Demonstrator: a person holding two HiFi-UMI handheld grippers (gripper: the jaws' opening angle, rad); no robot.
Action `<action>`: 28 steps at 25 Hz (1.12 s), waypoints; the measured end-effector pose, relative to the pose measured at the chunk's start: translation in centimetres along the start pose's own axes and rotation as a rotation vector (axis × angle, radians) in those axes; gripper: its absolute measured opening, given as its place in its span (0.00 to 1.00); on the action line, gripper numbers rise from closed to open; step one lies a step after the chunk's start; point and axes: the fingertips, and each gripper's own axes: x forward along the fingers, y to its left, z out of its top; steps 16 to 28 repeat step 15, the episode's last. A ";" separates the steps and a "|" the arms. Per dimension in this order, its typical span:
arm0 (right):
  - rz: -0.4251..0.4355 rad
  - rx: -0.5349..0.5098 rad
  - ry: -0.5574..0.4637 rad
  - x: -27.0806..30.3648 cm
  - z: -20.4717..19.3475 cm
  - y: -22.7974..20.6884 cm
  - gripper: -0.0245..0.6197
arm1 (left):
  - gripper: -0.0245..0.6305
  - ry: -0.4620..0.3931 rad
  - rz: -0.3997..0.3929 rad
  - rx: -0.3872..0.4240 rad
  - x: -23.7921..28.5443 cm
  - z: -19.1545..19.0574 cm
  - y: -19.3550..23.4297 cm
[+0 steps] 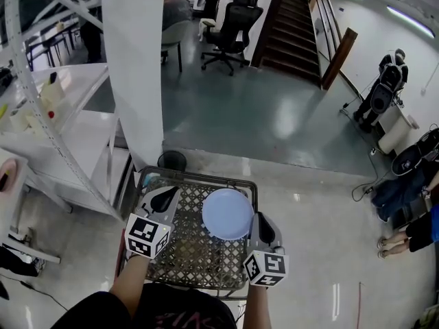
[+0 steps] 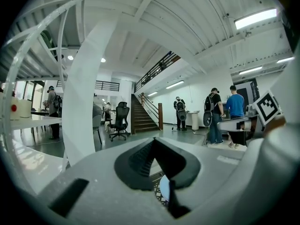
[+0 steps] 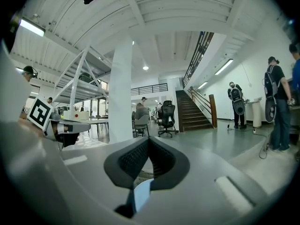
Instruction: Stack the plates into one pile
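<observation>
Plate point(image 1: 228, 214), pale blue and round, lies flat on the wire-mesh top of a cart point(image 1: 180, 260), just right of the centre of the head view and in the upper right part of the mesh; whether it is one plate or several piled together cannot be told; the left gripper point(image 1: 164, 199) hovers over the mesh at the plate's left, apart from it, its jaws pressed together with nothing between them; the right gripper point(image 1: 265, 230) sits just beside the plate's right edge, its jaws likewise together and empty; whether its tip touches the rim cannot be told; each gripper's marker cube, left point(image 1: 146, 236) and right point(image 1: 266, 267), shows near the lower edge of the frame, above the person's bare forearms; in the left gripper view a sliver of the plate point(image 2: 164, 187) and some mesh show below the closed jaws, at lower centre; in the right gripper view a pale blue sliver point(image 3: 141, 194) shows in the same way at lower centre; a broad white column point(image 1: 134, 67) fills the upper left of the head view, just beyond the cart; white shelving point(image 1: 62, 136) stands at the left edge; a black office chair point(image 1: 233, 29) and a dark staircase point(image 1: 291, 26) lie at the top, across a glossy grey-green floor point(image 1: 274, 115).
</observation>
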 end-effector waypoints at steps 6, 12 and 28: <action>0.005 -0.003 0.007 -0.2 -0.1 0.3 0.05 | 0.04 0.012 0.000 0.000 -0.4 -0.3 0.0; 0.007 -0.014 0.014 0.0 -0.1 0.3 0.05 | 0.04 0.009 0.001 0.008 -0.7 -0.2 0.1; 0.012 -0.014 0.014 0.3 -0.1 0.3 0.05 | 0.04 0.006 0.003 0.016 -0.5 -0.1 0.3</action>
